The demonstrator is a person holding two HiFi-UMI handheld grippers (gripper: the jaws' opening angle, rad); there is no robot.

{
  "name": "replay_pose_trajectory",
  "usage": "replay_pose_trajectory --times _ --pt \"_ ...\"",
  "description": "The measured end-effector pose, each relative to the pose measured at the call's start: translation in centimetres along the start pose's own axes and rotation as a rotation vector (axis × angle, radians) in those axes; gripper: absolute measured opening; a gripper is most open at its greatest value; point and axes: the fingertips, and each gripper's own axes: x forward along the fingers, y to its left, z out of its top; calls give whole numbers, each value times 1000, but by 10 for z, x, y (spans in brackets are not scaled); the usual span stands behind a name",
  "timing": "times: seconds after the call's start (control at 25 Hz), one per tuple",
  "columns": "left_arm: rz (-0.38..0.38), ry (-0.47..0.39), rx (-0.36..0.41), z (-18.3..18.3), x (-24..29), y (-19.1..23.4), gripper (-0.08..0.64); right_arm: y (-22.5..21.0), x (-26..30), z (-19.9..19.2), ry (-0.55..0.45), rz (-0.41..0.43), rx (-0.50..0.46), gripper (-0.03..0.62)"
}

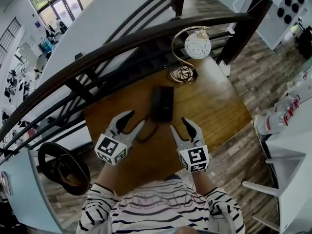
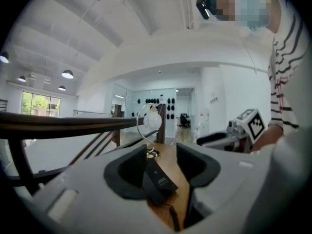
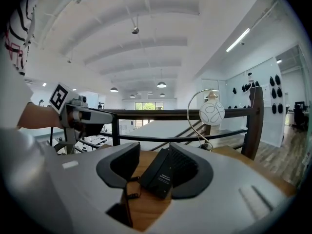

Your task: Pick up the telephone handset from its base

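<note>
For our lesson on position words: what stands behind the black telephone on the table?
Behind the telephone stands a lamp with a white globe, and beyond it a dark railing. The tabletop beneath the telephone is covered.

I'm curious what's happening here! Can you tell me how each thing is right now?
Telephone handset: not lifted, untouched.
Left gripper: open, empty.
Right gripper: open, empty.
Cord: lying slack on the table.
Globe lamp: standing upright.

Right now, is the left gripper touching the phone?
Apart. The head view shows bare table between the left gripper, jaws open, and the phone.
</note>
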Motion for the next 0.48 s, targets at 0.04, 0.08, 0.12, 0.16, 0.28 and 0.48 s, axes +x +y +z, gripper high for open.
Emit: replay_pose_trajectory --times 0.04,0.08,0.12,0.16,0.28,0.48 --pt "-5 8 -6 -3 10 3 196 -5 4 -1 3 7 -2 190" --pt "-9 15 -13 -6 20 6 196 -9 8 -3 6 15 -4 190" --pt "-12 22 -20 -9 29 9 197 -13 12 -5 9 23 -8 190" --pt "-14 30 -24 -14 37 12 198 -16 16 -7 13 30 -12 190" --pt "-13 64 -35 -31 60 23 201 -26 28 -20 34 50 -26 190" --pt "-20 103 -97 -63 96 43 206 -38 52 -41 65 81 -37 190"
